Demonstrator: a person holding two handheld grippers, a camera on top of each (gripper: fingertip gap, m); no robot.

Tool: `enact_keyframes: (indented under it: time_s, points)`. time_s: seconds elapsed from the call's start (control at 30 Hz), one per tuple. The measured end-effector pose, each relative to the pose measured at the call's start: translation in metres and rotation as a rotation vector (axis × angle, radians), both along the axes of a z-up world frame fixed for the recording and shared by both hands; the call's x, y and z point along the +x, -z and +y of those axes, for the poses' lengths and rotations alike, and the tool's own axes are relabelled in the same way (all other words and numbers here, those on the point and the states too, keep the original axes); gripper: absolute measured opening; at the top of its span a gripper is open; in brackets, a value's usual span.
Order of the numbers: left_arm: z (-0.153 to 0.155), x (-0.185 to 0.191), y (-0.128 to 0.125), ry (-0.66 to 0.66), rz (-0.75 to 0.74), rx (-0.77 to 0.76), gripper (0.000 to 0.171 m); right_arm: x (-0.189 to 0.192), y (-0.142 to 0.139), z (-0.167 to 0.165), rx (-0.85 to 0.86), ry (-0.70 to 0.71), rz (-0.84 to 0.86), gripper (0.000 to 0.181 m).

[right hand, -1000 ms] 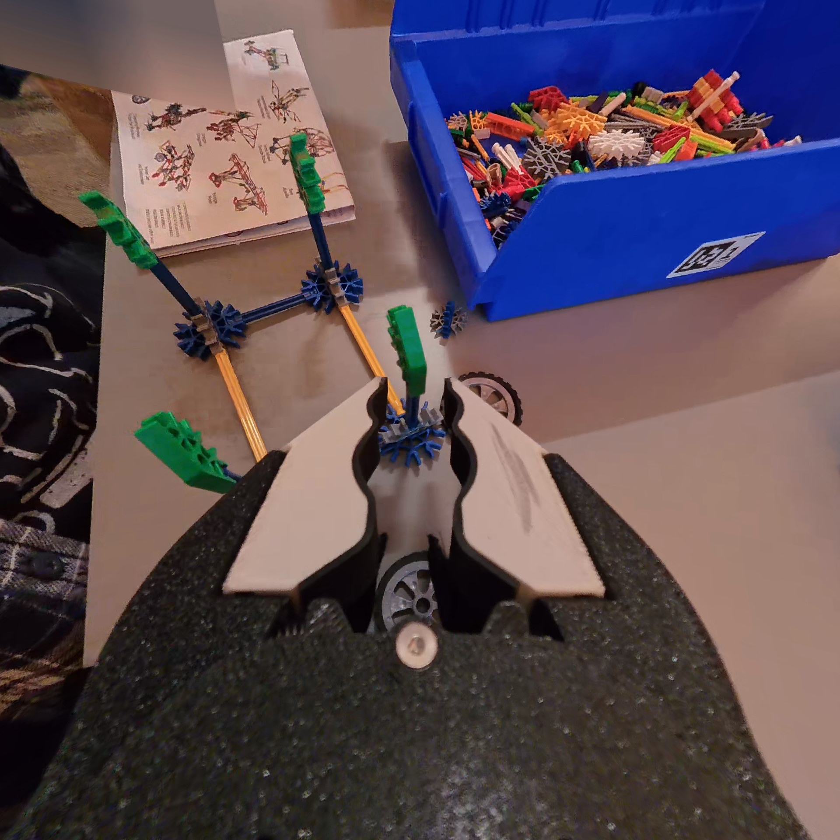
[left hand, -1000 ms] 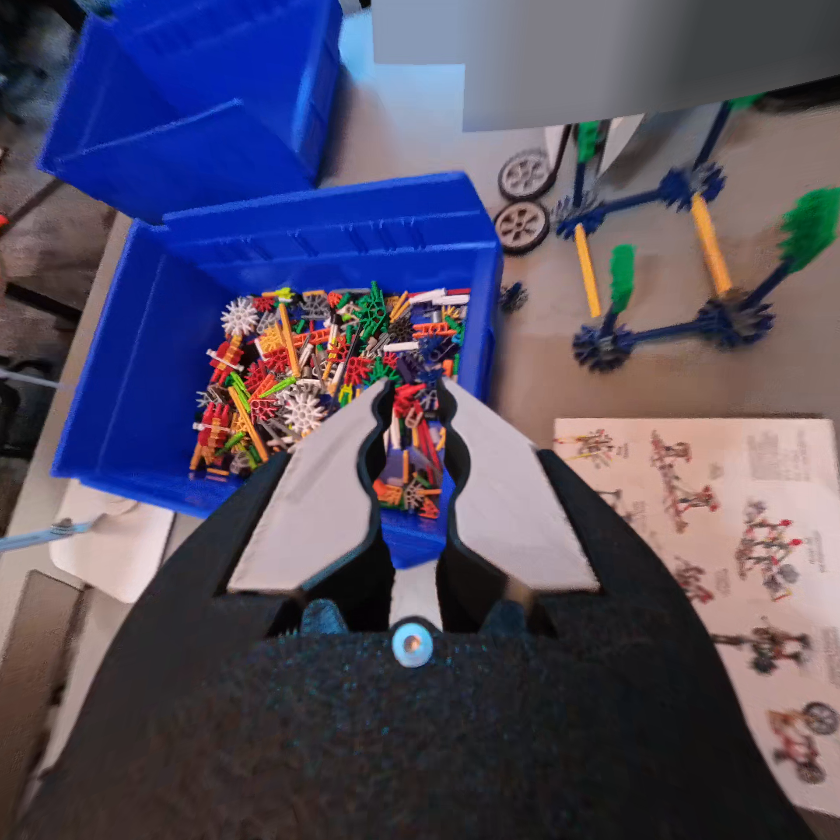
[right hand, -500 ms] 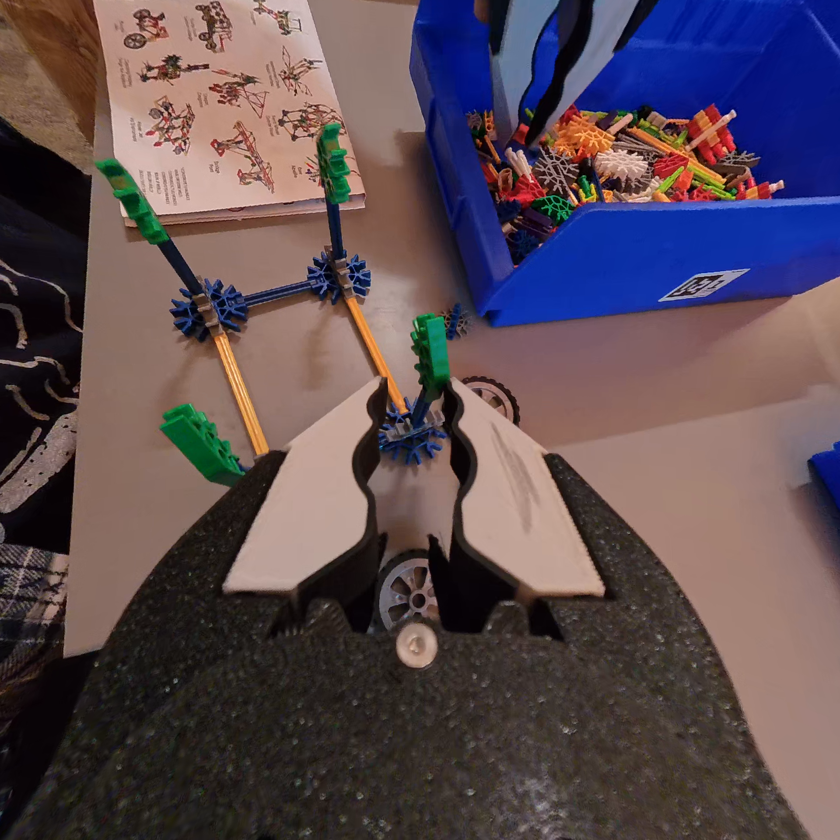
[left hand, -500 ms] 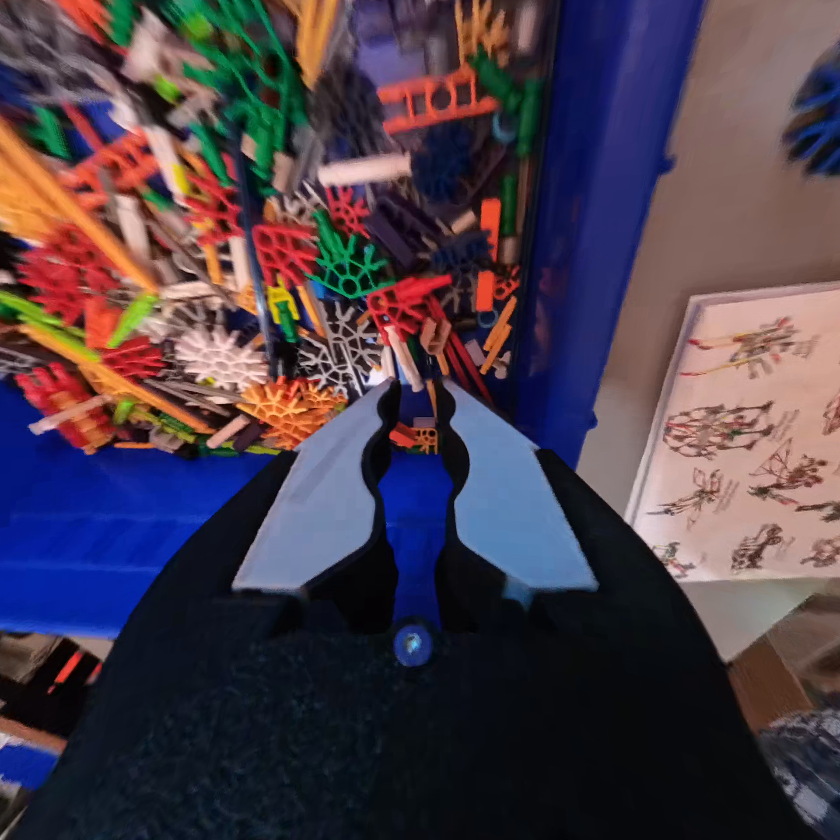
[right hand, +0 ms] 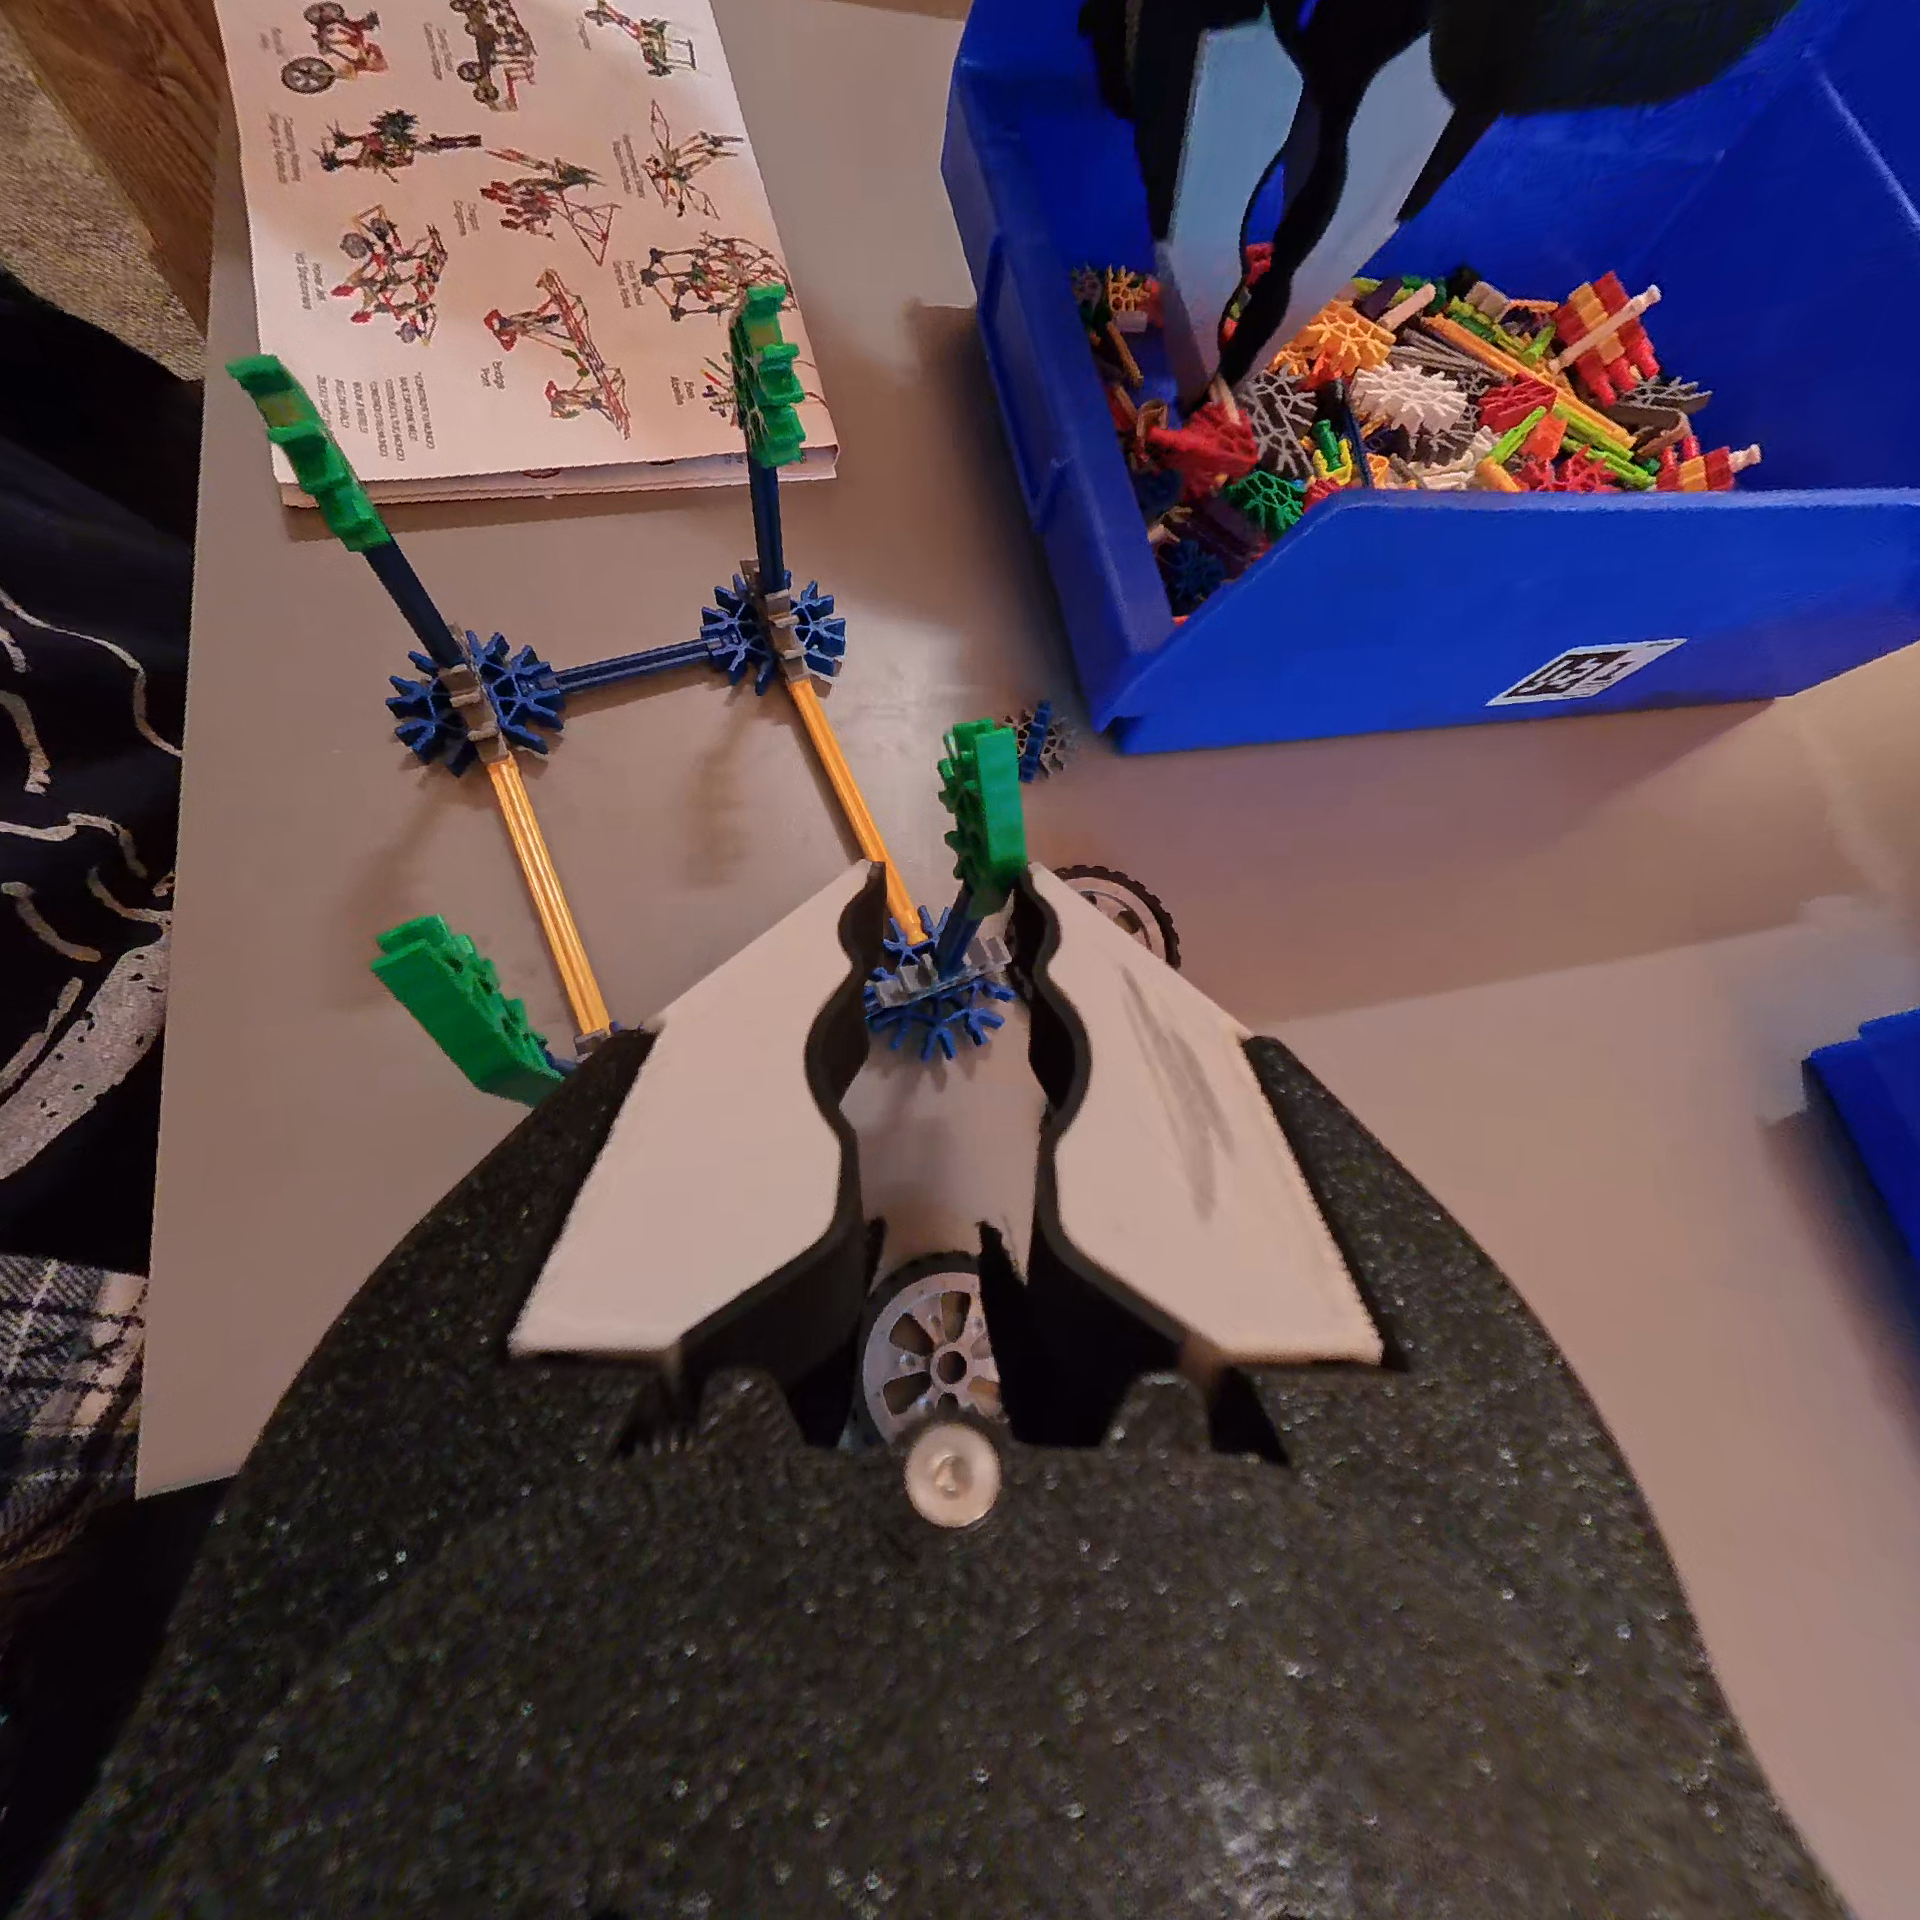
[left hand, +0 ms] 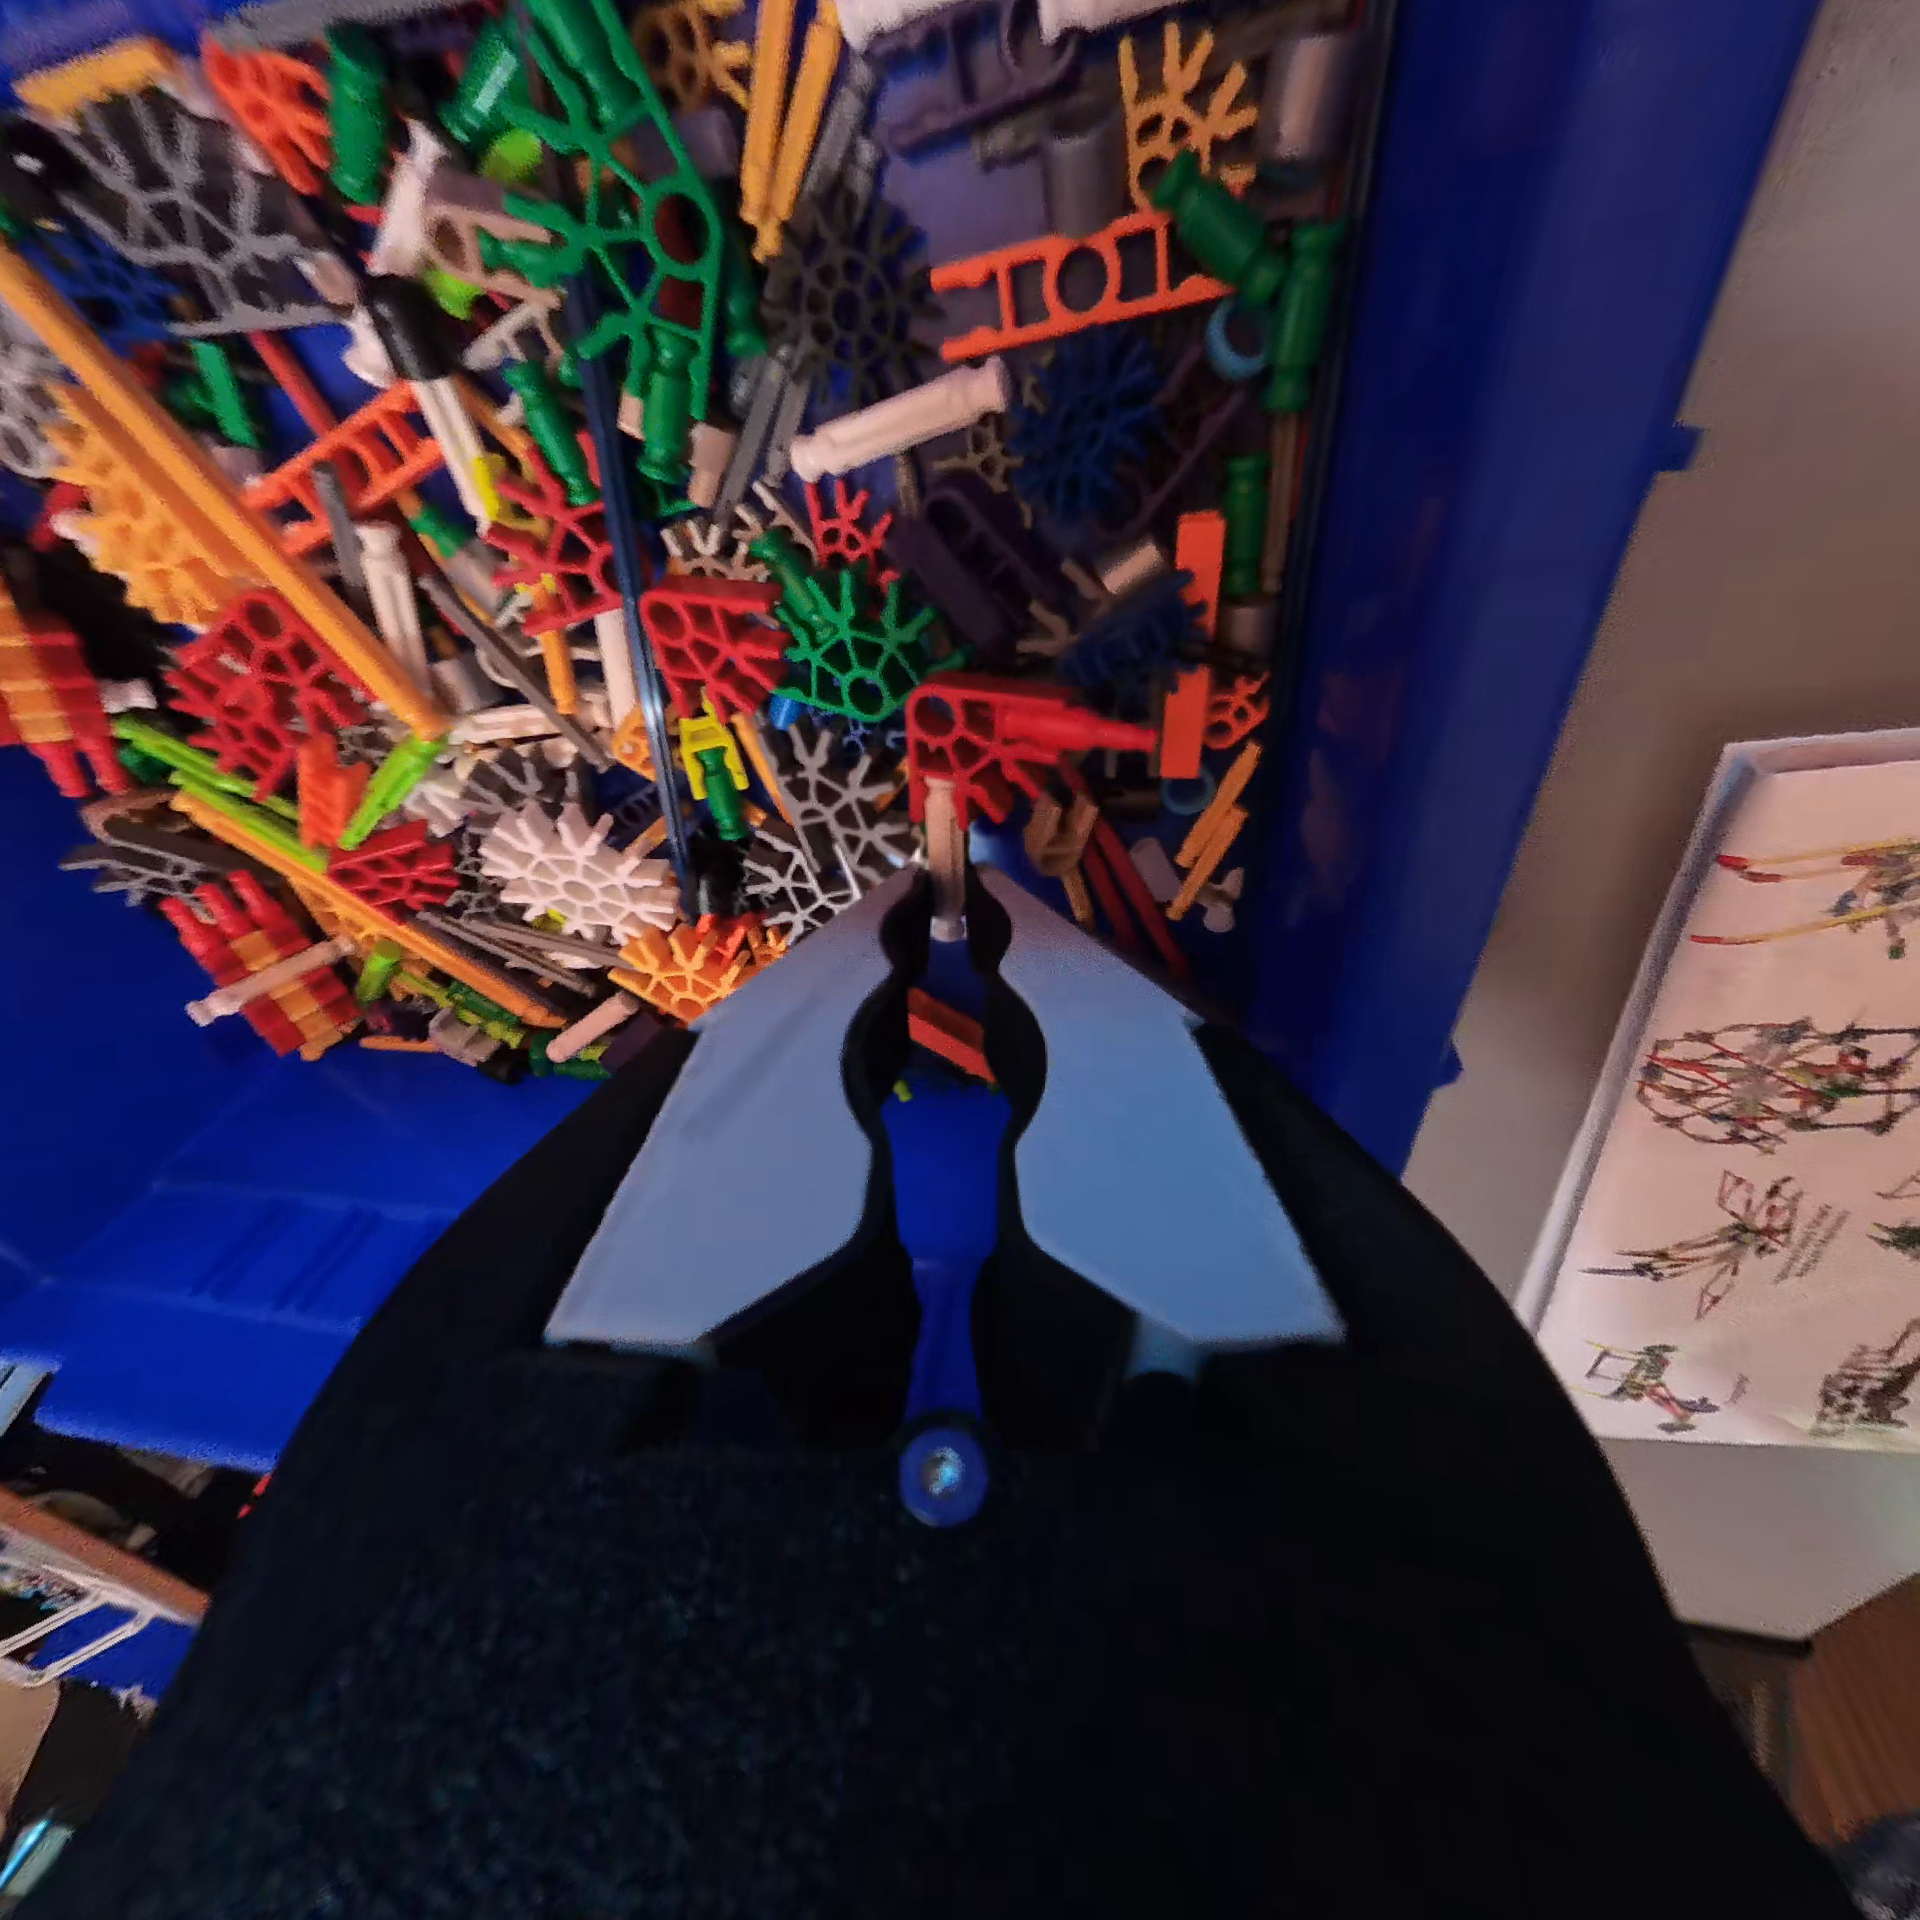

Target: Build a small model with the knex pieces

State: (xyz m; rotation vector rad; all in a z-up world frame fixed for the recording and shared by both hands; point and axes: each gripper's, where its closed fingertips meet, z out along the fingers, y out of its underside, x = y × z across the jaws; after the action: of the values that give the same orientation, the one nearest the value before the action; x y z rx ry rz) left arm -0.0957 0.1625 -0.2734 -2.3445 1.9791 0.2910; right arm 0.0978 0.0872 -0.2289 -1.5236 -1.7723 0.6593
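Note:
My left gripper [left hand: 943, 885] is down inside the blue bin [left hand: 1371, 520], at the near right of its pile of coloured rods and connectors. It is shut on a short tan rod [left hand: 943, 831] that sticks out of a red connector [left hand: 971, 732]. It also shows in the right wrist view [right hand: 1210, 384], reaching into the bin [right hand: 1455, 613]. My right gripper [right hand: 948, 885] is closed around a blue snowflake connector [right hand: 935, 1003]. This is one corner of a flat frame of yellow rods [right hand: 545, 883] and a blue rod, with green pieces [right hand: 982, 800] standing up at the corners.
An instruction booklet [right hand: 520, 239] lies beyond the frame and also shows in the left wrist view [left hand: 1766, 1143]. One grey wheel [right hand: 935, 1361] lies under my right gripper, another [right hand: 1127, 914] beside its right finger. A small loose connector [right hand: 1039, 740] sits by the bin. A second blue bin edge [right hand: 1881, 1122] is at right. The left gripper's tips are roughly 20 centimetres from the right gripper's.
My left gripper dropped from above the bin into the pile and closed its fingers on the tan rod. My right gripper stayed on the blue connector.

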Motion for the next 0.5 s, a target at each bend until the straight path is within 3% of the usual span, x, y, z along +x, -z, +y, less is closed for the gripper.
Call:
enact_keyframes:
  time_s: [0.3, 0.5]
  points:
    - [0.005, 0.008, -0.052, 0.006, -0.129, 0.246, 0.004, -0.002, -0.004, 0.002, -0.023, 0.011, 0.028, 0.024]
    - [-0.003, 0.032, -0.073, 0.106, -0.207, 0.345, 0.004, -0.003, -0.018, 0.008, -0.077, 0.041, 0.110, 0.024]
